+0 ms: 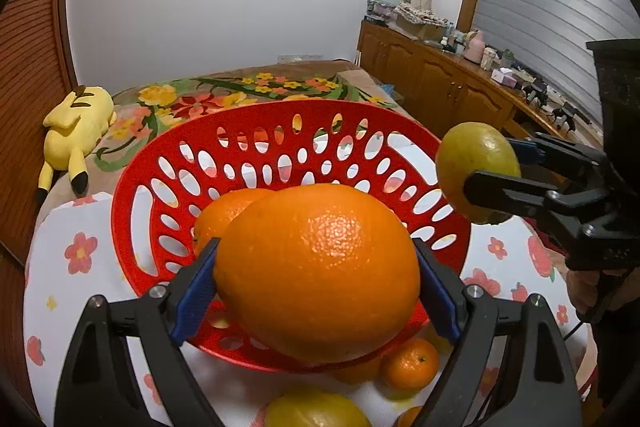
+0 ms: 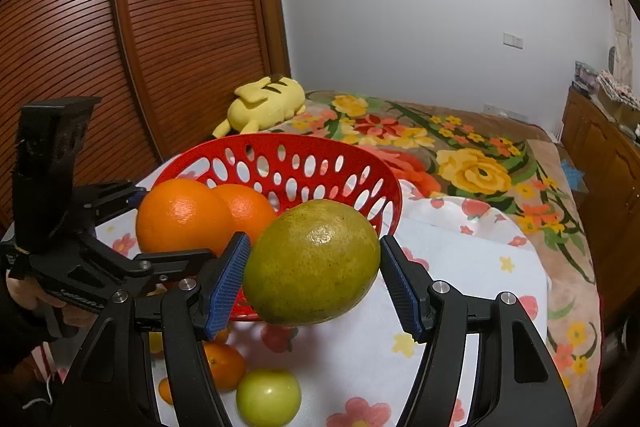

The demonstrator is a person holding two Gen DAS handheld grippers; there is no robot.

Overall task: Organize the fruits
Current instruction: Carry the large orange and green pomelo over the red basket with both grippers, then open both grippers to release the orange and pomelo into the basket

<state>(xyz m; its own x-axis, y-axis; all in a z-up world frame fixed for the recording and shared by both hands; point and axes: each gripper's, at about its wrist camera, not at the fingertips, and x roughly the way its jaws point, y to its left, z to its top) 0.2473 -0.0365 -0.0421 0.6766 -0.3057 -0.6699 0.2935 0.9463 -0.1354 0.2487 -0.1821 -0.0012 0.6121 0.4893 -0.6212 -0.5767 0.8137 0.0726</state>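
Both tongs grip fruit w/ ribbed blue pads: left gripper (image 1: 316,275) clamps a big glossy, dimpled orange (image 1: 318,273) above the near rim of a red perforated plastic basket (image 1: 132,195); right gripper (image 2: 314,281) clamps a matte yellow-green citrus (image 2: 312,263) beside the basket's right edge. Second orange (image 2: 246,209) sits inside. Small tangerine (image 1: 410,363), smooth green apple (image 2: 268,397) lie on floral cloth (image 2: 460,287); yellow plush toy (image 1: 78,125) behind.
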